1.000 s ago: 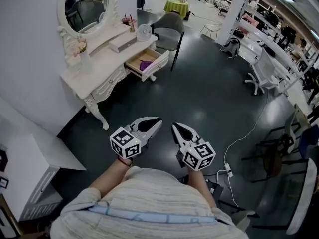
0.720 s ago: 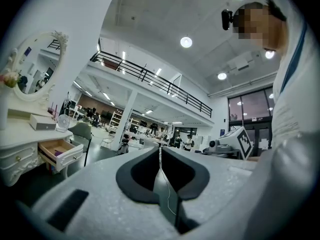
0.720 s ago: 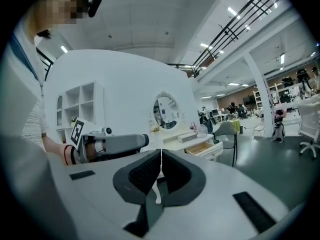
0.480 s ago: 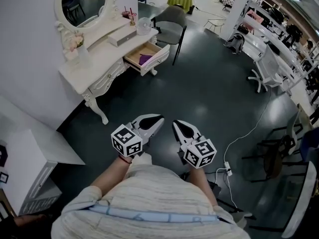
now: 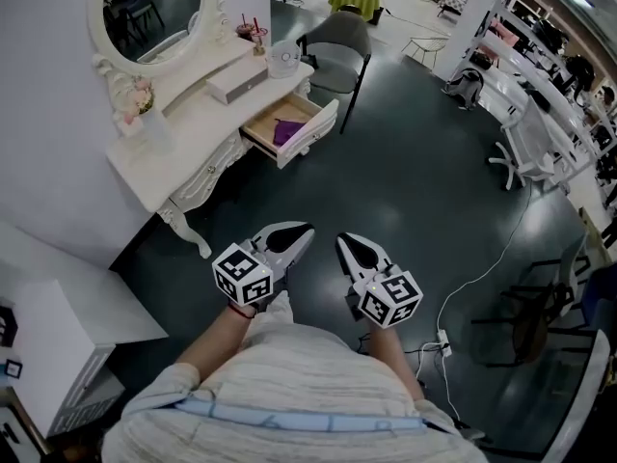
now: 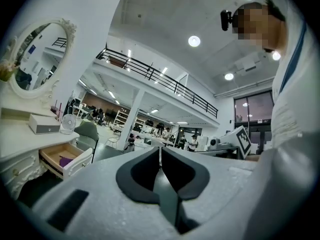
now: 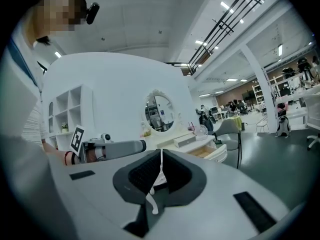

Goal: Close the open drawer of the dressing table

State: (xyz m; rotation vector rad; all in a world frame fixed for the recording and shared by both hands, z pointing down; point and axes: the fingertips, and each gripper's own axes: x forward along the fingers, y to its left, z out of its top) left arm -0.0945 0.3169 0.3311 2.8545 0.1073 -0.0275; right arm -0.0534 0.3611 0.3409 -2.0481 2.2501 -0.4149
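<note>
A white dressing table [image 5: 193, 123] with an oval mirror stands against the wall at upper left. Its right drawer [image 5: 294, 126] is pulled out, with a purple item [image 5: 284, 129] lying inside. The same open drawer [image 6: 67, 160] shows at lower left in the left gripper view, and the drawer [image 7: 212, 153] shows far off in the right gripper view. My left gripper [image 5: 307, 230] and right gripper [image 5: 341, 242] are held side by side close to the body, well short of the table. Both are shut and hold nothing.
A grey chair [image 5: 339, 48] stands just beyond the open drawer. On the tabletop sit a small white box [image 5: 236, 77], a little fan [image 5: 281, 59] and a vase of flowers [image 5: 145, 104]. A white cabinet [image 5: 58, 340] is at lower left. A white cable [image 5: 482, 258] runs across the dark floor.
The dressing table and its drawer have shifted slightly in the head view as the person moves. Both grippers keep the same pose near the body.
</note>
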